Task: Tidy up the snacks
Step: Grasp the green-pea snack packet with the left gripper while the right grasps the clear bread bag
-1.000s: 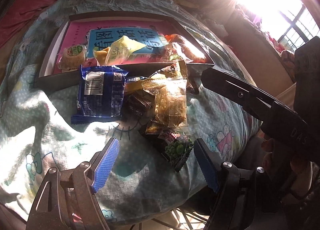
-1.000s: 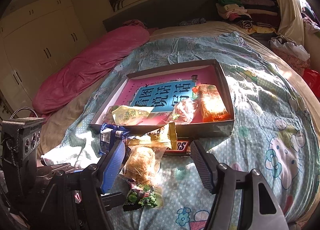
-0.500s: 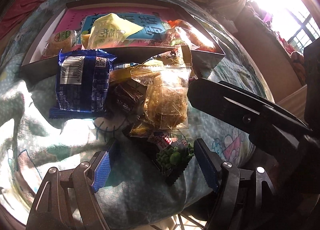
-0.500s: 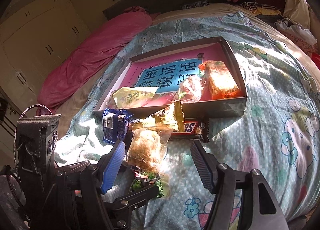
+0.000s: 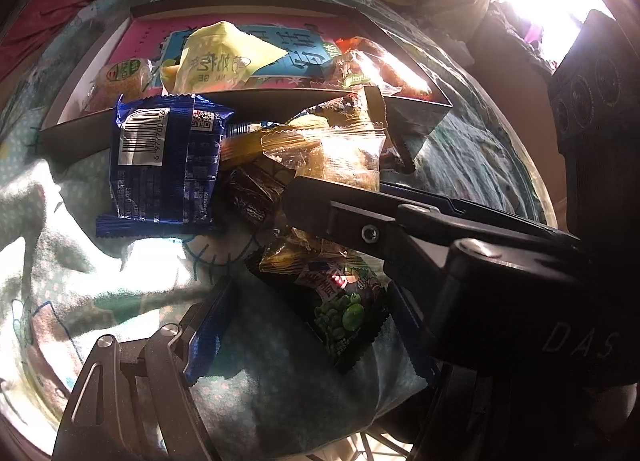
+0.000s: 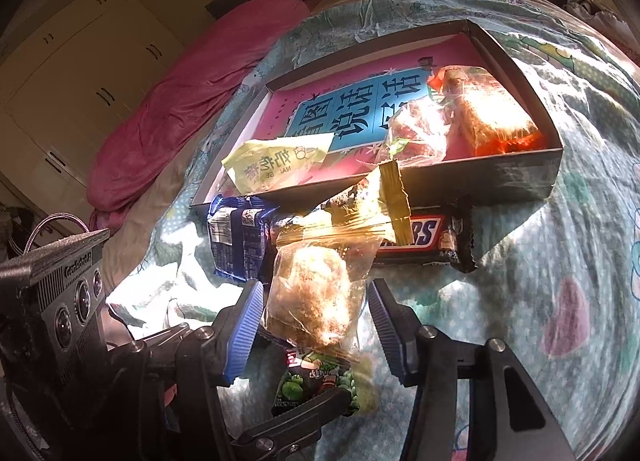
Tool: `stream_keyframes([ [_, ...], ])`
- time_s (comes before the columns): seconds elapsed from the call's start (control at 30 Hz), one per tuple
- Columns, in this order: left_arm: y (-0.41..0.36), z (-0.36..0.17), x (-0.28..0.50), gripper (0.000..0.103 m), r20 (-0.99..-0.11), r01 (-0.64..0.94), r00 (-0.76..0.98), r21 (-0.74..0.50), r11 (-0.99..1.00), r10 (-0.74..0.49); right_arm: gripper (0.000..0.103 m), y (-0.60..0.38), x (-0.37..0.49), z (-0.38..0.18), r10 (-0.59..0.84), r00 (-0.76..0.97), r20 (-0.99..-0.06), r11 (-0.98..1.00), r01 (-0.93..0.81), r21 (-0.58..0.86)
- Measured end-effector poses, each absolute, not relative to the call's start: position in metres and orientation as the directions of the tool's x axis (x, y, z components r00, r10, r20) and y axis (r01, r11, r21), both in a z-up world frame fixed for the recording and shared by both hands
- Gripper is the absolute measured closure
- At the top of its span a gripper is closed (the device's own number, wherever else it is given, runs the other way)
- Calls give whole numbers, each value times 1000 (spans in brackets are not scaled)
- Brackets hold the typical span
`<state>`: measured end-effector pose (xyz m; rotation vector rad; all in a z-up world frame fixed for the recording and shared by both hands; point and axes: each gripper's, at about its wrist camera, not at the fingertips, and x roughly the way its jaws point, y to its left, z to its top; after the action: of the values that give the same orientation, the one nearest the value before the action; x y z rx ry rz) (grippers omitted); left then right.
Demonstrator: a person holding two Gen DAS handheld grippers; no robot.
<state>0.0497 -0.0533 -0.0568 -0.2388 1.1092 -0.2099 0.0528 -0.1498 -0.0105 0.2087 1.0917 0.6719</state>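
Right gripper (image 6: 316, 325) is closing its jaws around the clear bag (image 6: 316, 301) of pale crumbly snack, which lies between the pads on the bedspread (image 6: 540, 281), just before the box (image 6: 500, 177). Left gripper (image 5: 308, 325) hangs with jaws apart, the pea packet (image 5: 344, 313) between them, untouched.

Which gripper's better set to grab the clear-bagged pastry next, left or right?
Right. The right gripper already straddles the clear pastry bag, jaws closing around it. The left gripper sits lower, open around the green pea packet, not the pastry.
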Motion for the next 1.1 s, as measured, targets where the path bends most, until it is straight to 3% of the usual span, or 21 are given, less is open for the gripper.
stream_keyframes([
  [0.13,-53,-57,49,26,-857,42,430,-296,954,-285,54,-144,56,-15,601,279,-749,780,-408,474],
  [0.3,-53,-56,51,34,-859,40,431,-289,957,-277,58,-147,53,-13,603,297,-740,778,-424,463],
  [0.43,-53,-56,50,52,-863,53,432,-267,962,-263,60,-161,51,-7,612,329,-719,778,-411,475],
  [0.67,-41,-51,47,66,-856,54,427,-298,953,-292,60,-191,55,4,602,404,-689,797,-354,489],
  [1.1,-32,-41,48,70,-845,68,415,-342,937,-338,60,-195,57,2,609,407,-681,793,-339,507],
])
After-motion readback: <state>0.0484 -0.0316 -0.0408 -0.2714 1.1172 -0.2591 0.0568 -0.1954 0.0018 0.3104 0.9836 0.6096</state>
